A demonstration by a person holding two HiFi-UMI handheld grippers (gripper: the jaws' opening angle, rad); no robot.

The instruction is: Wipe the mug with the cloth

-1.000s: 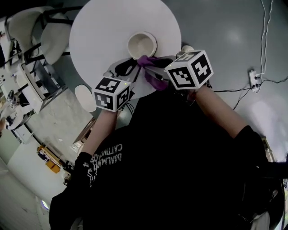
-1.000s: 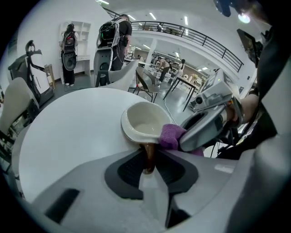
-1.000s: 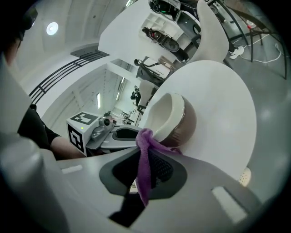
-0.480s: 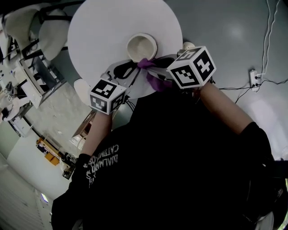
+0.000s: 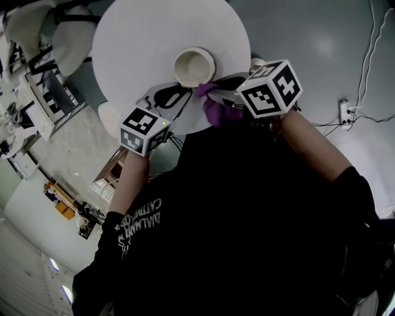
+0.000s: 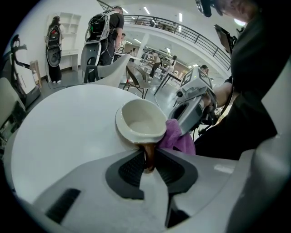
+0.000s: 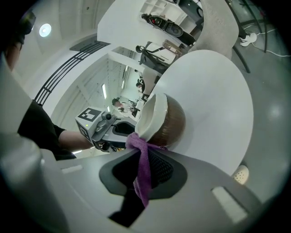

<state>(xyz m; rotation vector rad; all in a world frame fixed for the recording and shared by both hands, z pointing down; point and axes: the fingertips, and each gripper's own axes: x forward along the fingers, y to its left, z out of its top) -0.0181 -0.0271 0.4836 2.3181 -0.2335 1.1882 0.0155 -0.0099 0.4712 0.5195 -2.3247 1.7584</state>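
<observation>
Large open-plan hall, like a lab or office atrium. In the left gripper view, a railed upper balcony runs at one o'clock beneath strip ceiling lights, and a person with a backpack stands at eleven. The head view shows a round white table at twelve, chairs at ten, and a floor power strip at three.

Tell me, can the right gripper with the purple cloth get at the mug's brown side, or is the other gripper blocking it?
Probably yes. The right gripper's cloth touches the mug at its rim; the left gripper grips only the handle, leaving the brown wall bare.
</observation>
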